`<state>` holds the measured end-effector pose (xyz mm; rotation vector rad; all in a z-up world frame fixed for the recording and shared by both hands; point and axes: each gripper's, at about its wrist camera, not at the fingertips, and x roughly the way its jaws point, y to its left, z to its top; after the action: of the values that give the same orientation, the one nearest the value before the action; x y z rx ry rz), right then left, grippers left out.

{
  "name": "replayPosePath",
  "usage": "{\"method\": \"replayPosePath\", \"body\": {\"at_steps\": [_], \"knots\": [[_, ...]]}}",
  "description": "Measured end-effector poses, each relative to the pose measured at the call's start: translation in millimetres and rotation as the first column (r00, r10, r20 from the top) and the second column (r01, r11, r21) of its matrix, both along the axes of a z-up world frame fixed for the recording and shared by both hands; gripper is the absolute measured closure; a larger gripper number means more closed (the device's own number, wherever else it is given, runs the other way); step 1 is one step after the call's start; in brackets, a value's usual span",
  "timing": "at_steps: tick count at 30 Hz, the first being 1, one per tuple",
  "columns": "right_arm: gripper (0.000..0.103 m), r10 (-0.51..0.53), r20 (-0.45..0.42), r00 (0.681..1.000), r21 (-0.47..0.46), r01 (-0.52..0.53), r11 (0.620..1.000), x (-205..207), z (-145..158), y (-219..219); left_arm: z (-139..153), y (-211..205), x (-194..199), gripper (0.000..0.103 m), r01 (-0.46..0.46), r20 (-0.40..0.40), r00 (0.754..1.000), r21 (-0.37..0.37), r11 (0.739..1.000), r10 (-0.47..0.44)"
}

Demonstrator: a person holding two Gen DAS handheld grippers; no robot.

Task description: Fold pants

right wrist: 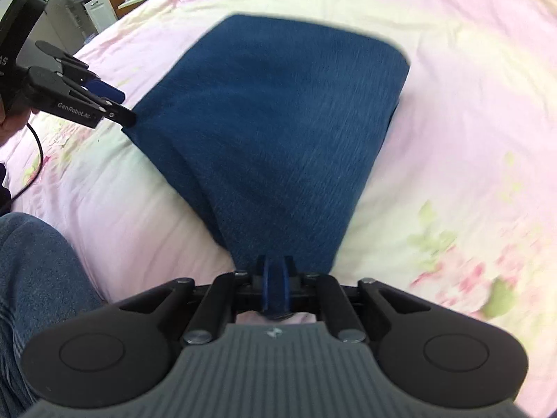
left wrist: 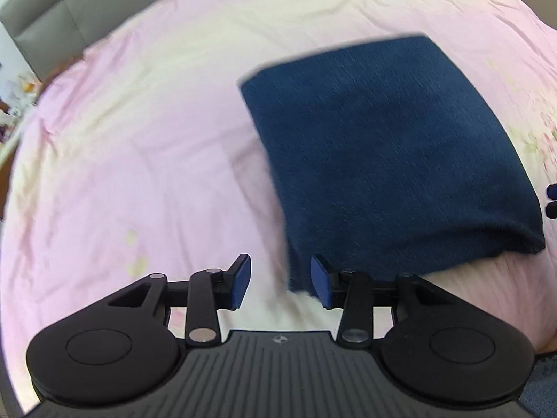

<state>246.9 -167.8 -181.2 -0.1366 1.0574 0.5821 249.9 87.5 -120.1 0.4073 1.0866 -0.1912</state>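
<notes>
The pants (right wrist: pixel 278 132), dark blue denim-like cloth, lie folded into a thick rectangle on the pink floral bedsheet (right wrist: pixel 470 122), filling the centre of the right wrist view and the right half of the left wrist view. The cloth looks soft and limp yet fairly heavy: it sags and drapes where it is lifted, so I judge it will not slip easily but will droop unless 2 corners are held. The best holds seem to be the near corners of the folded edge.

The right gripper (right wrist: pixel 275 289) has its tongs pressed together, pinching the near corner of the pants, at the lower middle of its frame. The left gripper (left wrist: pixel 280 282) has its tongs spread; the other near corner lies between them at the lower middle of its frame, and the pads do not appear to press it.

In the right wrist view, at the upper left, the left gripper's arm bears white writing reading "GenRobot.AI", the last letters unclear. A person's leg (right wrist: pixel 34 278) in blue trousers shows at the lower left.
</notes>
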Motion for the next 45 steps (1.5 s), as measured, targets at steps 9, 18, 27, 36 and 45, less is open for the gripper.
{"method": "replayPosePath", "body": {"at_steps": [9, 18, 27, 36, 45], "knots": [[0.079, -0.051, 0.143, 0.988, 0.017, 0.049, 0.999, 81.4, 36.0, -10.6, 31.2, -8.5, 61.4, 0.070, -0.101, 0.171, 0.974, -0.244, 0.964, 0.146], [0.079, -0.090, 0.114, 0.989, 0.019, 0.089, 0.996, 166.3, -1.0, 7.5, -32.7, -7.9, 104.3, 0.079, -0.162, 0.092, 0.976, -0.289, 0.944, 0.196], [0.078, -0.092, 0.031, 0.995, -0.007, 0.092, 0.996, 202.1, -55.0, 18.2, -65.1, -2.2, 115.4, 0.078, -0.176, 0.040, 0.980, -0.307, 0.935, 0.197], [0.037, -0.097, 0.035, 0.995, -0.020, 0.098, 0.995, 187.4, -30.2, 14.3, -34.1, -10.5, 91.7, 0.071, -0.172, 0.080, 0.978, -0.217, 0.961, 0.193], [0.023, -0.192, -0.026, 0.981, 0.106, 0.194, 0.975, 129.0, 2.3, -24.4, -9.7, 8.5, 45.8, 0.019, -0.181, 0.006, 0.982, -0.277, 0.944, 0.190]]}}
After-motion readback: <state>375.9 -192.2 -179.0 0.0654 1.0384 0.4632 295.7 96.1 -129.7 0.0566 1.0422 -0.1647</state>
